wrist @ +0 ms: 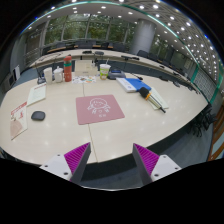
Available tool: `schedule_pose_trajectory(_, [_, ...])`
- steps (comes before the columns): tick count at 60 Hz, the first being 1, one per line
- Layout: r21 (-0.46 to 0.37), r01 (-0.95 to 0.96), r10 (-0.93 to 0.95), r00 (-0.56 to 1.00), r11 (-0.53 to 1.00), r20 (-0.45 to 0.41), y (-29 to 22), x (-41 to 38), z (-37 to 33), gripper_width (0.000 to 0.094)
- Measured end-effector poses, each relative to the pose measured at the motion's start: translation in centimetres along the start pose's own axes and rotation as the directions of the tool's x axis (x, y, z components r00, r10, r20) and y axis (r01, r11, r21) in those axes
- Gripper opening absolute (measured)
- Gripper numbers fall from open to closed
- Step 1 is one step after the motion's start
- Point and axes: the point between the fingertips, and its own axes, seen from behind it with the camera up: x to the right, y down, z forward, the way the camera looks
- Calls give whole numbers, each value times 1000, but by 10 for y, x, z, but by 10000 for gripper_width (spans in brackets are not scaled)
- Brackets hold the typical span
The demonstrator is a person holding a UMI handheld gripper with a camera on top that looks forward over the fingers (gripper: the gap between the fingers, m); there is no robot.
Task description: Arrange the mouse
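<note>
Mouse, small dark oval plastic (38, 116), lies left of the square pink mat (100, 108); gripper (112, 158) fingers spread, should approach low, straddling it squarely

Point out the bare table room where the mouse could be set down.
The gripper is open and empty. Bare table lies between the fingers and the pink mat, and between the mat and the mouse. It is crowded farther back, around the bottles, cup and books.

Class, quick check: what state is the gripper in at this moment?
Gripper: open, holding nothing, well short of the mouse on the table.
</note>
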Motion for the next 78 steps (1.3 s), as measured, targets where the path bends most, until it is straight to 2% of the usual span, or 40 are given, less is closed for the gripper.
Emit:
schedule_pose_trajectory(6, [-18,-4,4,1000,1000,20,18,-52,19,856])
schedule_pose_trajectory(18, [4,24,-24,988,1000,151,33,-190,59,854])
schedule_pose_trajectory(28, [71,86,-102,957,994,273,16,-307,86,854])
schedule_pose_trajectory(37, [113,120,-150,937,986,316,-7,-377,117,855])
schedule_pose_trajectory(69, [181,137,-188,933,974,308,-92,-428,198,851])
schedule_pose_trajectory(75, [196,121,-183,923,973,338,-103,-438,206,804])
schedule_pose_trajectory(78, [202,113,-180,918,973,354,-106,-442,209,744])
